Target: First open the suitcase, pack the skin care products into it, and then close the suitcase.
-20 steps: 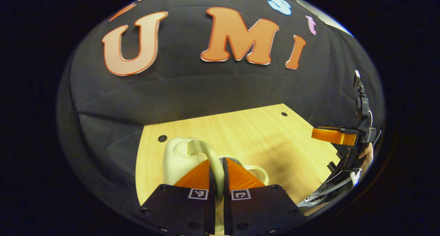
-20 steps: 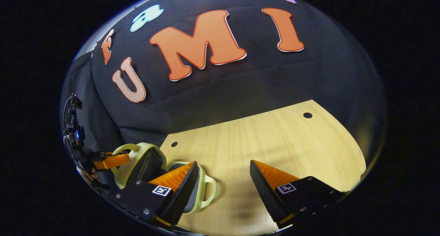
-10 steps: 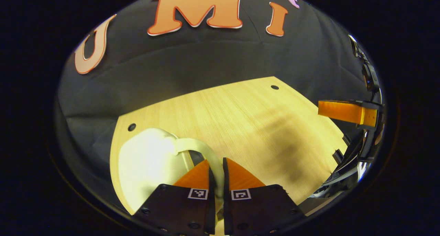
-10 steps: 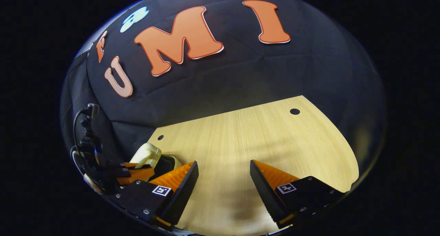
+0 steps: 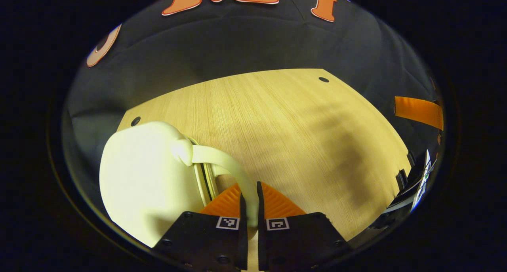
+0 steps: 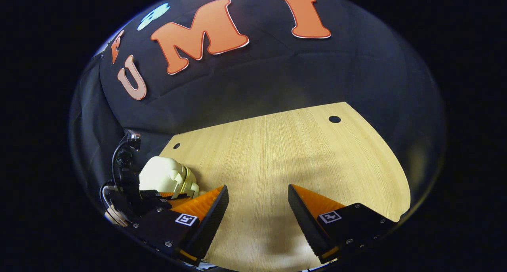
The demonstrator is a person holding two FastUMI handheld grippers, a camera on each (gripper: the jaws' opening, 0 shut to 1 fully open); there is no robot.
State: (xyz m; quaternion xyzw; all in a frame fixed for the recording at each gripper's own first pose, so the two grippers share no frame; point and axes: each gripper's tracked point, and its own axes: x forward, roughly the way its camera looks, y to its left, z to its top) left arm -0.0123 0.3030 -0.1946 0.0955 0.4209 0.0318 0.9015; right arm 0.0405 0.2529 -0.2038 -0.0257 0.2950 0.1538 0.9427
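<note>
- Suitcase (image 5: 146,177): a small cream hard-shell case lying on the wooden table (image 5: 285,121), at the near left corner in the left gripper view; its two halves meet along a dark seam, so it appears closed, though the near edge is partly hidden behind the fingers.
- Carry handle (image 5: 225,165) of the case, a pale curved strap, arches from the shell down between the fingers of the left gripper (image 5: 249,206).
- Left gripper: its fingers are drawn narrow, both pressing on the handle strap.
- Right gripper (image 6: 257,212): in the right gripper view its fingers stand wide apart over bare tabletop, with nothing between them.
- Farther left in the right gripper view, the left gripper and the cream case (image 6: 164,175) sit near the table's left corner, just beside a small round hole (image 6: 176,145) in the board.
- At the right edge of the left gripper view, part of the right gripper (image 5: 419,111) hangs above the table's edge.
- Black cloth wall (image 6: 277,74) behind the table's far edge.
</note>
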